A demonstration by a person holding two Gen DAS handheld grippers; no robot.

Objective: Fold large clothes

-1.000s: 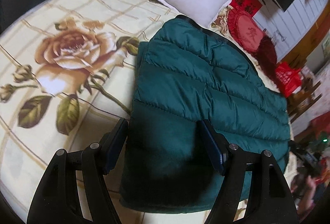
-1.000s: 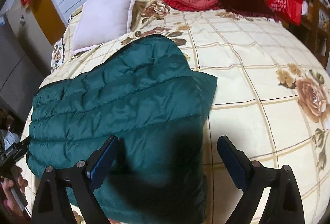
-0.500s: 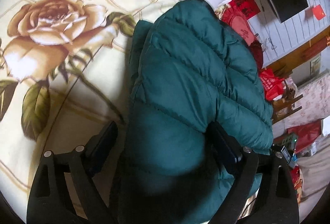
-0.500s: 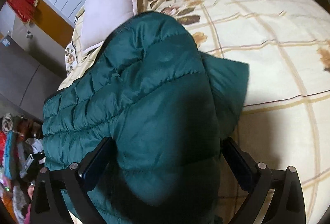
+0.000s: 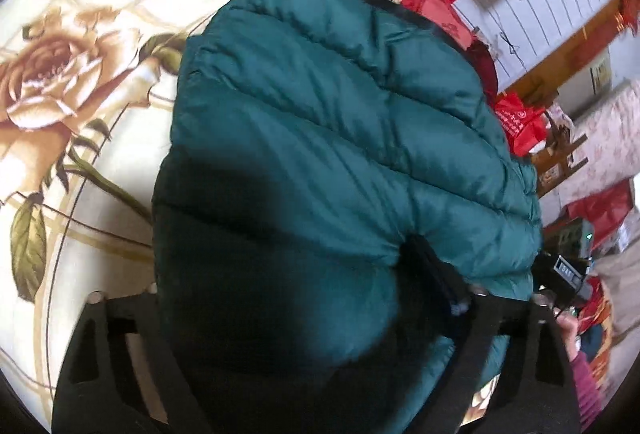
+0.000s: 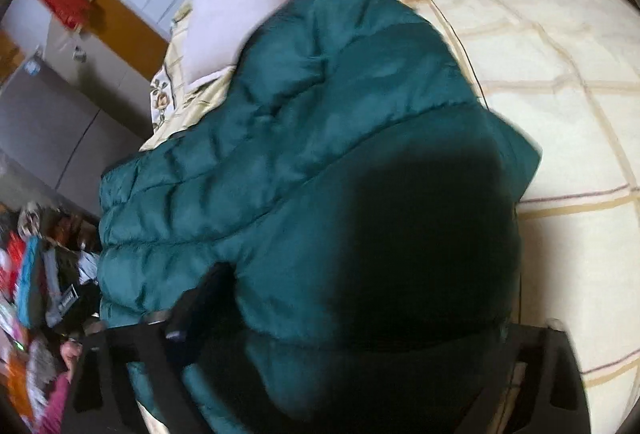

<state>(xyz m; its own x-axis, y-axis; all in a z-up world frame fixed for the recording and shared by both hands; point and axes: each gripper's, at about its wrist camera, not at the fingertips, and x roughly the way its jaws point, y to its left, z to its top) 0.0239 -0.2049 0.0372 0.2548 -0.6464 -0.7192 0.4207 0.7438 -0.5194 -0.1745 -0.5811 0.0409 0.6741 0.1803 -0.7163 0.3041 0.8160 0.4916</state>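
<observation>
Jacket (image 5: 340,138) lies part-folded on the bed (image 5: 80,14), its near end bulging between both grippers, left (image 5: 280,314) and right (image 6: 340,322), whose jaws have just been closing around it, apparently gripping through blur, with the next fold still ahead.

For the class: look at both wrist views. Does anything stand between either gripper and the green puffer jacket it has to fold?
Nothing visible does. The green puffer jacket already bulges between the fingers of the left gripper and the right gripper, whose jaws have just been closing around it. The white pillow lies beyond, out of the way.
</observation>
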